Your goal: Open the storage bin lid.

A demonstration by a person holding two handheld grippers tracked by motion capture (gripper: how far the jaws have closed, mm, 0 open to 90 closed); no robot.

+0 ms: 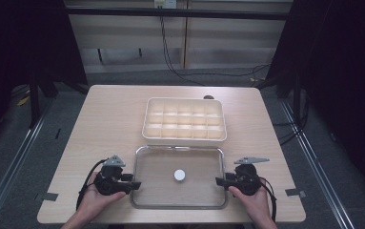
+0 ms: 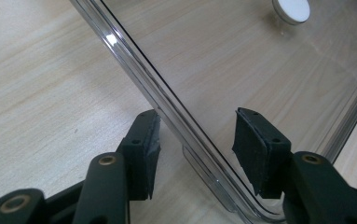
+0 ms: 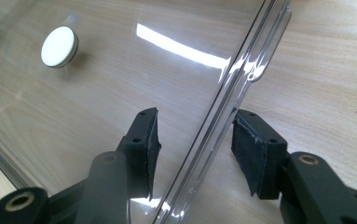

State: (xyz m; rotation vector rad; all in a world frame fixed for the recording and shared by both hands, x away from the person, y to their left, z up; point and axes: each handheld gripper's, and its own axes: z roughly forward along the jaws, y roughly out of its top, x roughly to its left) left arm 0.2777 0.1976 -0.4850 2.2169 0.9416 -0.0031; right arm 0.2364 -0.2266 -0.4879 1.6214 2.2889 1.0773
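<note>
A clear plastic lid with a white round knob lies flat on the wooden table, just in front of a cream compartment box. My left gripper is at the lid's left edge and my right gripper at its right edge. In the left gripper view, the open gripper straddles the lid's rim, one jaw on each side, and the knob lies beyond. The right gripper is open astride the opposite rim, with the knob at upper left.
The box's many compartments look empty. A small dark object sits just behind the box. Bare tabletop lies left and right of the box. Tape marks sit near the table's front corners. Cables trail across the floor beyond.
</note>
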